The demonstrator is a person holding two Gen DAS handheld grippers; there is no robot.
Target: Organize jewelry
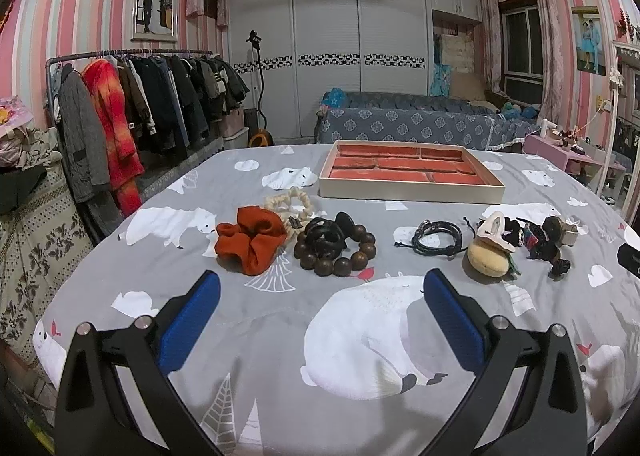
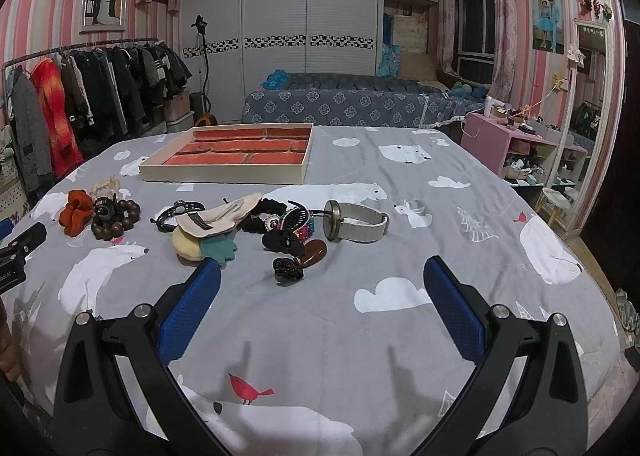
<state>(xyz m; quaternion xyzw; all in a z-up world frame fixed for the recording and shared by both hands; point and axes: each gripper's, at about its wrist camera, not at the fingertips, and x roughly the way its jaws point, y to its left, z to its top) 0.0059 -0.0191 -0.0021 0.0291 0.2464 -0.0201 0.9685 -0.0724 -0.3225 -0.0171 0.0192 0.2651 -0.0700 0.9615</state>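
Two claws hang above the bed (image 1: 280, 336), both with their blue pads spread wide and nothing between them: my left claw (image 1: 320, 288) at the bottom of the left wrist view, my right claw (image 2: 320, 276) at the bottom of the right wrist view.

The jewelry lies in a loose row across the middle of both frames, on the grey bear-print cover. In the left view, from left to right: an orange scrunchie (image 1: 250, 238), a cream bead bracelet (image 1: 290, 201) just behind it, a dark wooden bead bracelet (image 1: 336, 252) with black hair ties lying on it, and a black cord bracelet (image 1: 436, 238) apart from these. Further right sits a heap of hair clips (image 1: 496, 240) (too tangled to count).

In the right view a watch (image 2: 356, 221) with a pale strap lies at the right end of the row. The tray (image 1: 412, 191) with red compartments stands behind the row, well apart from both claws.
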